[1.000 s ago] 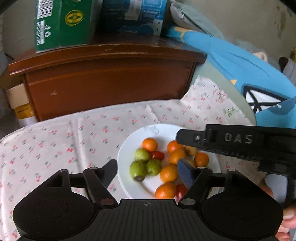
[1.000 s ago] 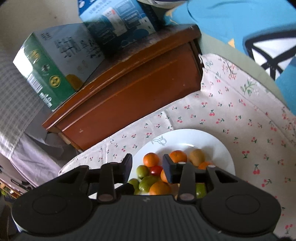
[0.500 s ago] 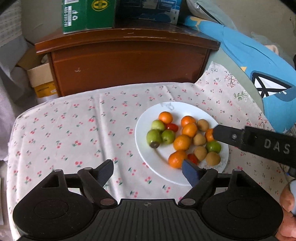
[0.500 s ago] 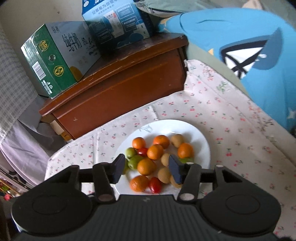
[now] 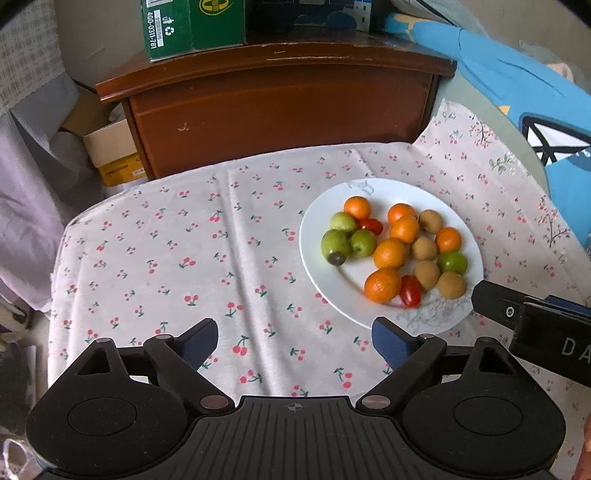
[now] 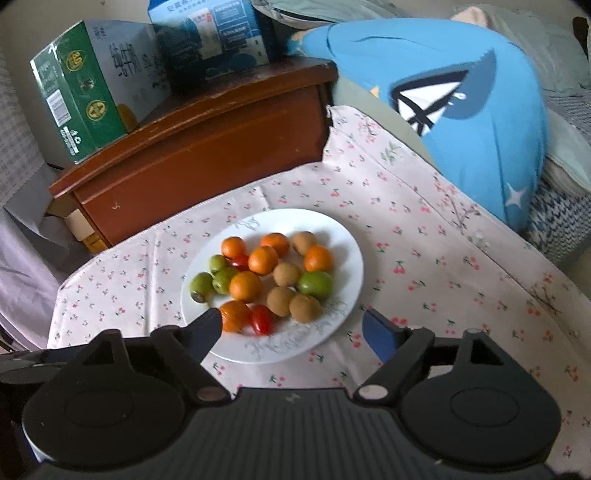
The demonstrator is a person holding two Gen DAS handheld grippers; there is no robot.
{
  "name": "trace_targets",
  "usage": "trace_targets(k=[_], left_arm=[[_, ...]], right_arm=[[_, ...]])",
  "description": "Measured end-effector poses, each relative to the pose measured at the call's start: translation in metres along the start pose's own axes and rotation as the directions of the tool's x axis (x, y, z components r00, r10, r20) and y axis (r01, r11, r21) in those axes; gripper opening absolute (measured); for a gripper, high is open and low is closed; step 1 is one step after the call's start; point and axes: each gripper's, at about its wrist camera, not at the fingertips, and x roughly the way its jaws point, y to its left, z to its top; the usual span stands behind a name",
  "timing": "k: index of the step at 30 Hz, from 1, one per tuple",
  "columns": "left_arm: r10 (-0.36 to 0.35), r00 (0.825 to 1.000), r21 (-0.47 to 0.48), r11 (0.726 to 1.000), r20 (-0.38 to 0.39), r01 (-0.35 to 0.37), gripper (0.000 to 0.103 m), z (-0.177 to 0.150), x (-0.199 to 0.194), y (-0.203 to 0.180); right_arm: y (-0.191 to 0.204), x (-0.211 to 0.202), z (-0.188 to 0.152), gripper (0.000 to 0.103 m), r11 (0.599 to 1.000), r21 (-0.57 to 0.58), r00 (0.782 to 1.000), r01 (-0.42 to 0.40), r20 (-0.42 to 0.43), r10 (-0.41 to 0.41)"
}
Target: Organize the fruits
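A white plate (image 5: 321, 280) (image 6: 347, 243) on the cherry-print cloth carries several oranges (image 5: 382, 284) (image 6: 263, 259), green fruits (image 5: 335, 243) (image 6: 315, 283), brown kiwis (image 5: 451, 284) (image 6: 280, 301) and red tomatoes (image 5: 410, 291) (image 6: 261, 319). My left gripper (image 5: 295, 341) hovers over bare cloth to the near left of the plate, jaws opening, nothing between them. My right gripper (image 6: 291, 330) hangs over the plate's near rim, jaws opening wide and empty. Its black finger (image 5: 517, 314) shows at the right edge of the left wrist view.
A brown wooden cabinet (image 5: 280, 110) (image 6: 207, 147) stands behind the table with a green carton (image 5: 192, 26) (image 6: 92, 88) and a blue carton (image 6: 210, 37) on top. A blue cushion (image 6: 472, 122) lies at the right. Cardboard boxes (image 5: 110, 151) sit at the left.
Both grippers have pulled back from the plate and opened wider, the right one most. The whole plate and more of the cloth have come into view. No fruit left the plate.
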Motion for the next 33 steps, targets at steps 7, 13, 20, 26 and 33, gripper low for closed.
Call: trace_targets(k=[7,13,20,26,33], left_arm=[[0.038,0.999,-0.016,0.999,-0.034,-0.039,0.092,-0.001,0.005,0.004],[0.045,0.998,-0.051,0.998,-0.035,-0.047,0.092,0.002,0.004,0.009],[0.061,0.997,-0.044,0.997,-0.038,-0.063,0.092,0.002,0.006,0.007],[0.074,0.996,-0.029,0.997,-0.051,-0.075,0.092,0.004,0.013,0.005],[0.103,0.992,-0.020,0.994,-0.067,-0.104,0.092,0.004,0.019,0.004]], right_arm=[[-0.005,0.000,0.002,0.093,0.999,0.023,0.999,0.048,-0.003,-0.048],[-0.006,0.008,0.001,0.094,0.994,0.006,0.993,0.112,-0.036,-0.111],[0.003,0.017,-0.004,0.095,0.985,-0.064,0.985,0.157,-0.061,-0.161],[0.006,0.026,-0.008,0.097,0.978,-0.105,0.979,0.179,-0.080,-0.188],[0.011,0.033,-0.010,0.097,0.975,-0.120,0.976,0.188,-0.092,-0.200]])
